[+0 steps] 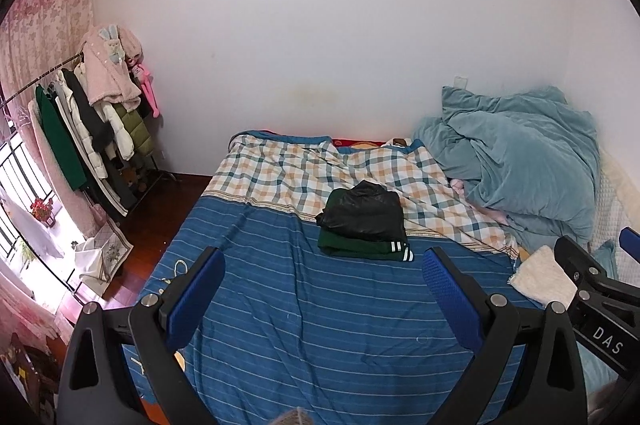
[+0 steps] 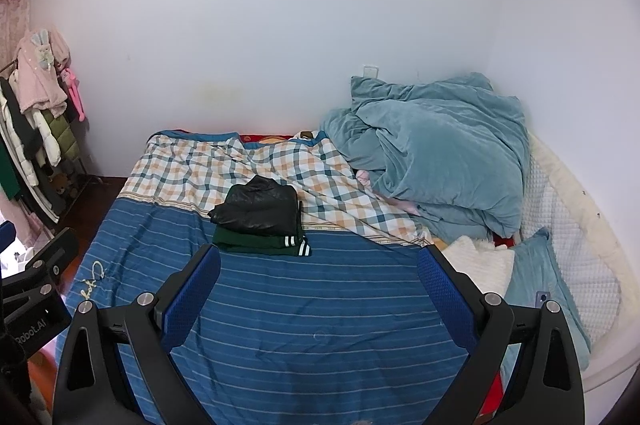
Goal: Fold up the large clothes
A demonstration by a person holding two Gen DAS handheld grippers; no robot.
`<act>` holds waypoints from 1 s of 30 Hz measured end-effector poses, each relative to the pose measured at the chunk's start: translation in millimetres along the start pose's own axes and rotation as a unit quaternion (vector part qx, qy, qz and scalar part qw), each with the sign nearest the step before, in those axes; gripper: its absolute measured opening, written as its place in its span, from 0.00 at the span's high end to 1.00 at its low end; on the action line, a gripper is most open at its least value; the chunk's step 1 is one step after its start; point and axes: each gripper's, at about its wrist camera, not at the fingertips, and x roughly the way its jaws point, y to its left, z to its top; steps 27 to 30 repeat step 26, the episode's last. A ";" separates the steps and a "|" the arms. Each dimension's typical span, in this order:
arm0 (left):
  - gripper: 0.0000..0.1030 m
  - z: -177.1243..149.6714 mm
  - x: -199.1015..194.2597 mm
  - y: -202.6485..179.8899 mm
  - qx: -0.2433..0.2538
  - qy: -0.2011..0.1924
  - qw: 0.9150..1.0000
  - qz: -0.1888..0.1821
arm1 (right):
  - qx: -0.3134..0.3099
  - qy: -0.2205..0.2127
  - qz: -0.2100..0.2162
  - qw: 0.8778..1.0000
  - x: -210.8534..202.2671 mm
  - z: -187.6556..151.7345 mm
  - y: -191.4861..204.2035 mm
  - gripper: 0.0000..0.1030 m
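Note:
A folded black shiny jacket (image 1: 365,211) lies on top of a folded dark green garment (image 1: 362,247) with white cuff stripes, in the middle of the blue striped bed sheet (image 1: 312,309). The same stack shows in the right wrist view, black jacket (image 2: 260,209) over the green garment (image 2: 262,245). My left gripper (image 1: 324,261) is open and empty, held above the sheet, short of the stack. My right gripper (image 2: 319,259) is open and empty, also above the sheet (image 2: 320,313), with the stack ahead to its left.
A checked cover (image 1: 304,165) spreads behind the stack. A crumpled teal duvet (image 1: 520,161) is heaped at the back right. A white fluffy cloth (image 1: 544,277) and a teal pillow (image 2: 540,277) lie at right. A clothes rack (image 1: 92,129) stands at left by the window.

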 end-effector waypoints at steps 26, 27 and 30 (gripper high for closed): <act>0.02 2.6 -3.4 -0.2 -0.002 -0.005 1.000 0.002 | 0.003 0.000 0.002 1.000 -3.2 3.2 8.5 0.03; 0.02 2.6 -3.4 -0.2 -0.002 -0.005 1.000 0.002 | 0.003 0.000 0.002 1.000 -3.2 3.2 8.5 0.03; 0.02 2.6 -3.4 -0.2 -0.002 -0.005 1.000 0.002 | 0.003 0.000 0.002 1.000 -3.2 3.2 8.5 0.03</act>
